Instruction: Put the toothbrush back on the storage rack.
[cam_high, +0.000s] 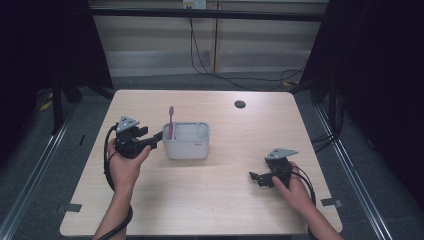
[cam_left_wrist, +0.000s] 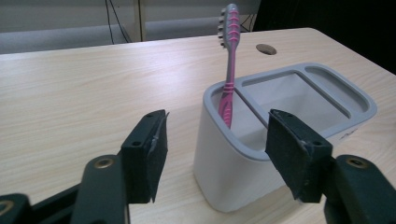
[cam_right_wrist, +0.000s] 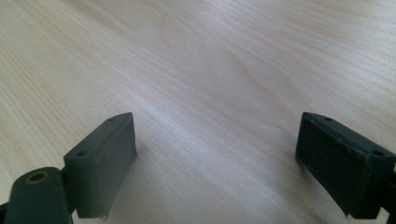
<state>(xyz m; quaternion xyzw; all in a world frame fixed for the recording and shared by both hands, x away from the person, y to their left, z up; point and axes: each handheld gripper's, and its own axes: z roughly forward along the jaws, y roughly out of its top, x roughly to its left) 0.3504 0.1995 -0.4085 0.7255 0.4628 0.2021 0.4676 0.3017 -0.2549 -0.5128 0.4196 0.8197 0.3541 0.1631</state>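
A light wooden table (cam_high: 210, 200) with rounded corners carries a pale grey rectangular plastic holder (cam_high: 186, 141), set left of the middle of the surface and closer to its far edge than to its near edge. The holder is split into compartments: 1 narrow slot at its left end, 1 large open section, and 1 narrow slot along its far-right side. A pink toothbrush (cam_left_wrist: 229, 65) with grey bristles stands nearly upright in the left-end slot, head up, leaning slightly against the rim.

The left gripper (cam_high: 156, 136) is held just beside the holder's left wall, its jaws spread wide with nothing between the pads; in the left gripper view the holder's near corner sits in the gap ahead of the jaws, not touched by either. The right gripper (cam_high: 254, 177) rests low near the surface's right edge, well apart from the holder, jaws also spread wide over bare wood. A small dark round hole (cam_high: 240, 104) sits near the far edge.
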